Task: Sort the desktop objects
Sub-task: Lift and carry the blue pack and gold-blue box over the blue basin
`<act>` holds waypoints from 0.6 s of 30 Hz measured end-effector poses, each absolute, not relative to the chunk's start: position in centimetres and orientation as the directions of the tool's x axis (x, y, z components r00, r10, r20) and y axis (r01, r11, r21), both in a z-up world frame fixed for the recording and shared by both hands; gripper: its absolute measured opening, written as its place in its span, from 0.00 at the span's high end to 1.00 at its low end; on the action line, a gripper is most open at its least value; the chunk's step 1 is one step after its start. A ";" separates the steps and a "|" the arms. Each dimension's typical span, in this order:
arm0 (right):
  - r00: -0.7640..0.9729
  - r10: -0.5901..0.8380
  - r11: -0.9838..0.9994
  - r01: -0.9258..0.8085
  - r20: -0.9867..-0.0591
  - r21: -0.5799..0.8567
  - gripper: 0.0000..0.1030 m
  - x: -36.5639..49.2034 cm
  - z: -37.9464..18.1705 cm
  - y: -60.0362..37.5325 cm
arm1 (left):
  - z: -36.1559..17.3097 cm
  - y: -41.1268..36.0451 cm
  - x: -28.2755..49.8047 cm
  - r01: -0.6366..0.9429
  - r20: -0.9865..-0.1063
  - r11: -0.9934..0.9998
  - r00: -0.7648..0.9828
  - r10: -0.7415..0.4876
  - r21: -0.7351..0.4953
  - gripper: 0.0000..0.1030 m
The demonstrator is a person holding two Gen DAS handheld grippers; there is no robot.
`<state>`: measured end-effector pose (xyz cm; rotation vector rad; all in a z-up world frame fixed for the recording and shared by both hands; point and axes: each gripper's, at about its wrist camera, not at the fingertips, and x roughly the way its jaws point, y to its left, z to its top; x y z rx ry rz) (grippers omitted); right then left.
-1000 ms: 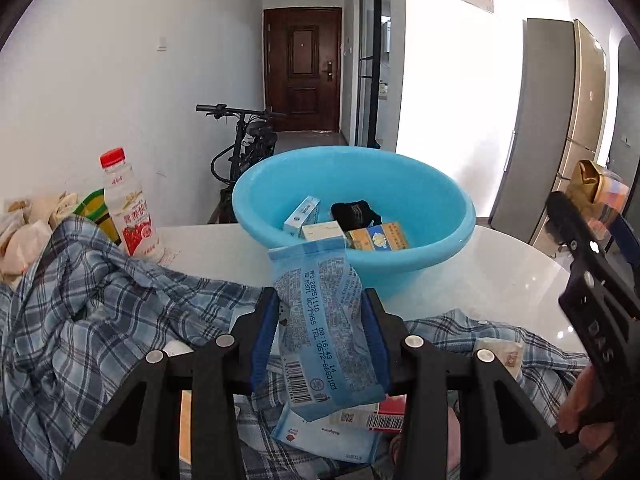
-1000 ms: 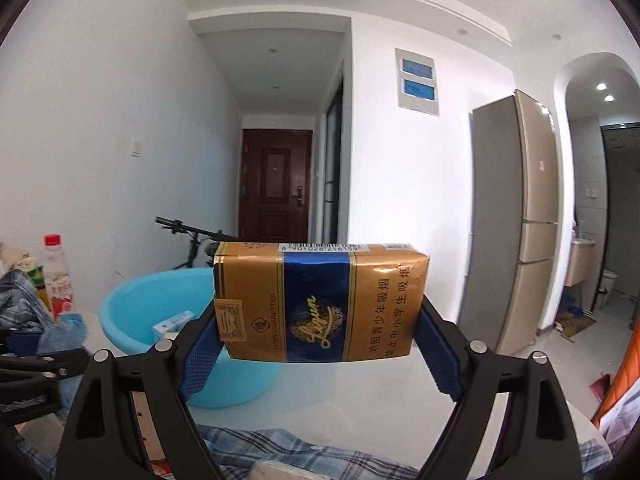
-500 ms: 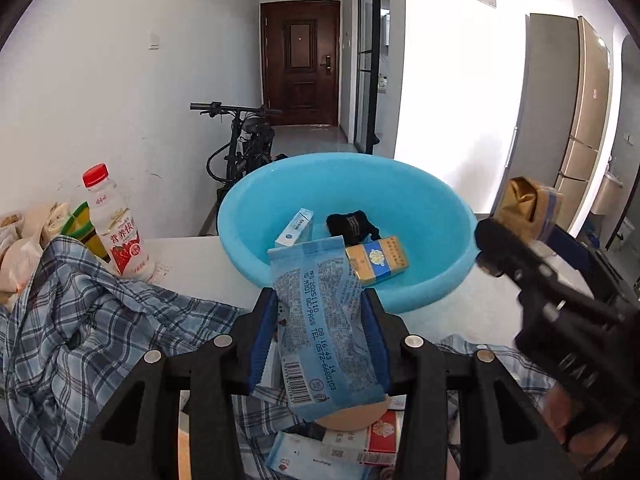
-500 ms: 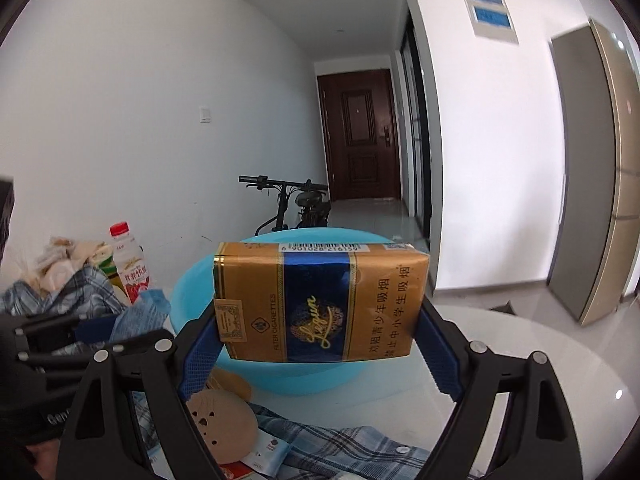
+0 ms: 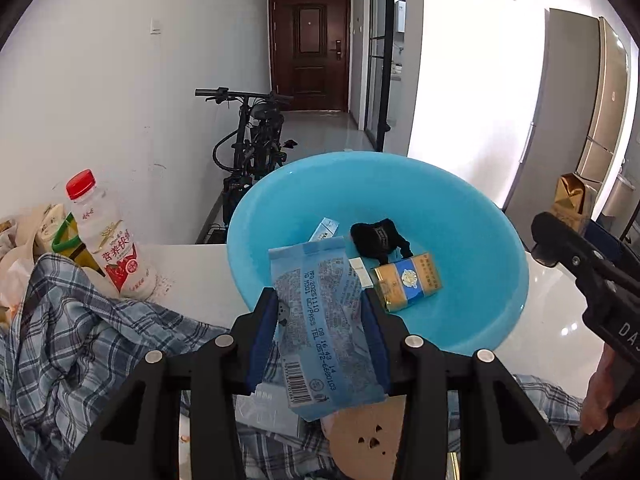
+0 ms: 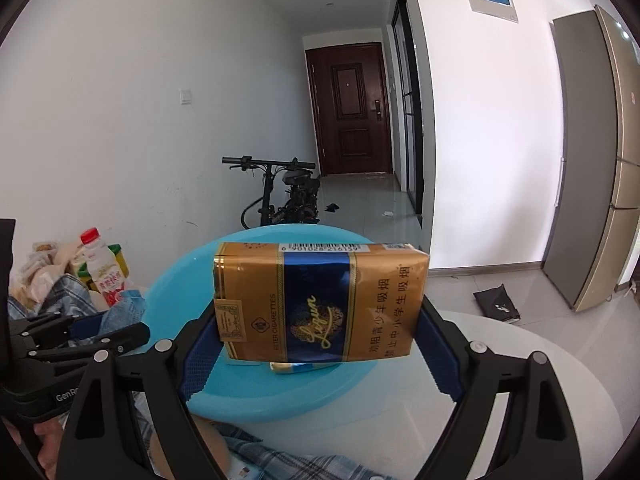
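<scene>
My left gripper (image 5: 320,320) is shut on a pale blue snack packet (image 5: 316,320), held upright just in front of the blue basin (image 5: 472,216). Inside the basin lie a gold-and-blue cigarette pack (image 5: 408,282), a black pouch (image 5: 378,238) and a small white-blue box (image 5: 325,229). My right gripper (image 6: 320,320) is shut on a gold-and-blue cigarette carton (image 6: 320,300), held flat over the basin (image 6: 176,292). In the left wrist view that right gripper (image 5: 560,236) shows at the basin's right rim, carton (image 5: 572,200) at its tip.
A red-capped drink bottle (image 5: 110,240) stands left of the basin beside bags. A blue plaid shirt (image 5: 80,340) covers the near table, with a tan round toy (image 5: 368,436) and packets on it. The white round table (image 6: 500,364) curves away at right. A bicycle (image 5: 252,136) stands behind.
Both grippers have moved toward the basin with their loads. The right gripper tilted down, so the basin now lies under the carton. The grips are unchanged.
</scene>
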<state>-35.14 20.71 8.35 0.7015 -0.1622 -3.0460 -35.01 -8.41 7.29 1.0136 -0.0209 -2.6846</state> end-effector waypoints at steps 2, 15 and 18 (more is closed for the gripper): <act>-0.908 -0.033 -0.995 -0.012 -0.417 0.103 0.16 -35.6 8.5 20.5 | 7.2 -8.4 -35.3 0.235 -0.637 -0.965 -0.727 -0.255 0.119 0.57; -0.879 0.002 -0.998 -0.029 -0.477 0.049 0.16 -38.8 7.6 20.4 | 8.2 -11.0 -37.5 0.242 -0.627 -0.968 -0.745 -0.229 0.065 0.57; -0.869 0.009 -0.998 -0.036 -0.495 0.045 0.16 -39.7 7.4 21.1 | 8.7 -11.4 -38.9 0.237 -0.637 -0.970 -0.738 -0.222 0.063 0.57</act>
